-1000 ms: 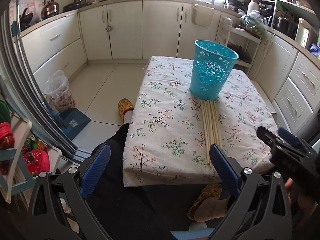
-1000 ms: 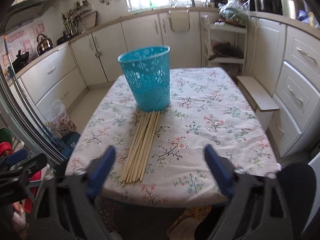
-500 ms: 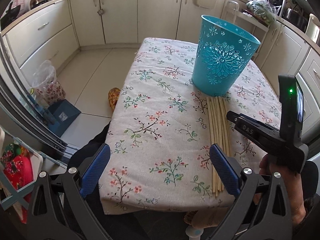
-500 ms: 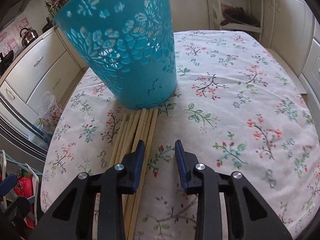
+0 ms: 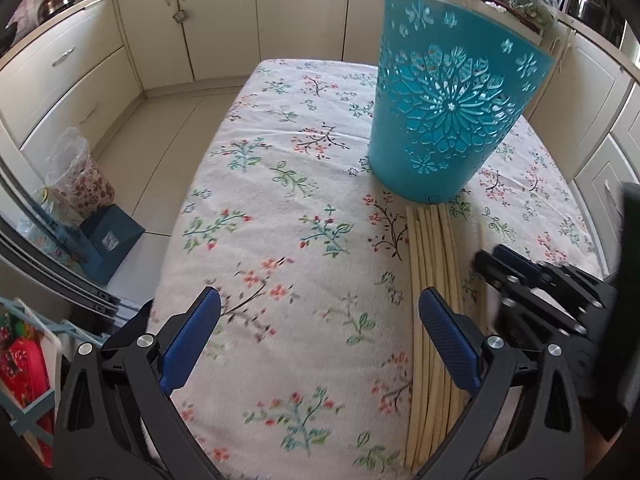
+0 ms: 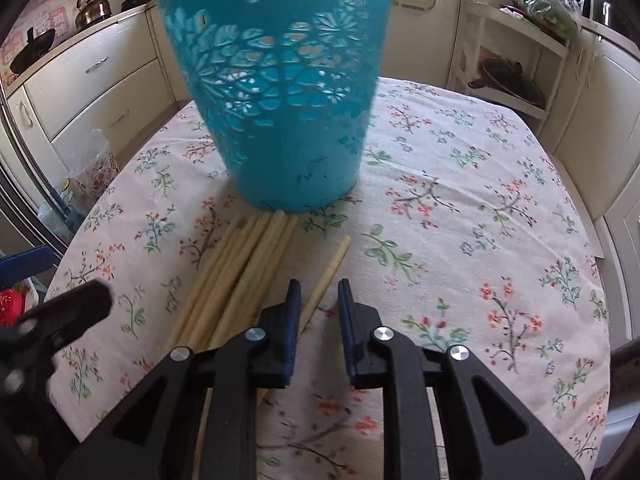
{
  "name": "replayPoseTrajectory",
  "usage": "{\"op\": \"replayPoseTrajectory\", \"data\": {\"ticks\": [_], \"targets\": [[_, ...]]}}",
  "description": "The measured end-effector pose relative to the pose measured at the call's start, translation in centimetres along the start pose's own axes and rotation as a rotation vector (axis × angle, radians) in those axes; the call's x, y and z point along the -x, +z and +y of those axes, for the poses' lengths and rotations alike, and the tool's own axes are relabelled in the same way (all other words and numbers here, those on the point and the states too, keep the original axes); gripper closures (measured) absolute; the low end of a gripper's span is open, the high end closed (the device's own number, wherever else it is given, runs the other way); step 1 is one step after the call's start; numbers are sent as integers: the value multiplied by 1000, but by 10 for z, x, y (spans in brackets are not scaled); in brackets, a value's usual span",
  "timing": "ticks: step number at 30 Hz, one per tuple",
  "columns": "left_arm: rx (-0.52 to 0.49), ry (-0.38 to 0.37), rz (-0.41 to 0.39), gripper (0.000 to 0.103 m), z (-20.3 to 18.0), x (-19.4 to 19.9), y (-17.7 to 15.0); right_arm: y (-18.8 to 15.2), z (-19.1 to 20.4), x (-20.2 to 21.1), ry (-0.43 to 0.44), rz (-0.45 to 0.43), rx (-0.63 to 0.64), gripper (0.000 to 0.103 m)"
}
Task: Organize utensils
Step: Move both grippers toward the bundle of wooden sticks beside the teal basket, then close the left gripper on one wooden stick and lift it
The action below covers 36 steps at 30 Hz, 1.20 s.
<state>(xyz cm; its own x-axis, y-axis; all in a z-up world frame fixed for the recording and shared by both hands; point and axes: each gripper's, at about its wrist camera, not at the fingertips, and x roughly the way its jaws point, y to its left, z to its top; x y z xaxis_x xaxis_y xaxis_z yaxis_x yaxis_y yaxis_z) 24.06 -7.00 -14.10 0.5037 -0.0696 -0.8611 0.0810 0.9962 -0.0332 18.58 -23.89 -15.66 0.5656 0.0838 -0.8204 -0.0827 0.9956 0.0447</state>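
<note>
The right gripper (image 6: 318, 300) has just been closing around one chopstick (image 6: 332, 266), lying apart from the bundle (image 6: 244, 264) beside the blue basket (image 6: 276, 92); pad contact is unclear. The left gripper (image 5: 320, 320) is wide open above the counter (image 5: 280, 208).

A home kitchen

Cream cabinets (image 5: 224, 20) line the walls under a counter — kettle (image 6: 93, 9) on top, a rack (image 6: 516, 52) of cookware, a floral tablecloth (image 5: 280, 208).

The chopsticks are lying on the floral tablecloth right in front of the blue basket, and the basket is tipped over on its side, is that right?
Not quite. The chopsticks do lie on the floral tablecloth in front of the blue basket, but the basket stands upright, as the right wrist view shows.
</note>
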Motion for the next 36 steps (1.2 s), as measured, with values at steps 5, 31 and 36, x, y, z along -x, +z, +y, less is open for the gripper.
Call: {"op": "replayPoseTrajectory", "data": {"ticks": [5, 31, 36], "targets": [[0, -8, 16, 8, -13, -24, 10, -12, -29, 8, 48, -12, -95, 87], [-84, -52, 3, 91, -18, -46, 27, 3, -24, 1, 140, 64, 117, 91], [-59, -94, 23, 93, -9, -48, 29, 7, -37, 1, 115, 103, 149, 89]]}}
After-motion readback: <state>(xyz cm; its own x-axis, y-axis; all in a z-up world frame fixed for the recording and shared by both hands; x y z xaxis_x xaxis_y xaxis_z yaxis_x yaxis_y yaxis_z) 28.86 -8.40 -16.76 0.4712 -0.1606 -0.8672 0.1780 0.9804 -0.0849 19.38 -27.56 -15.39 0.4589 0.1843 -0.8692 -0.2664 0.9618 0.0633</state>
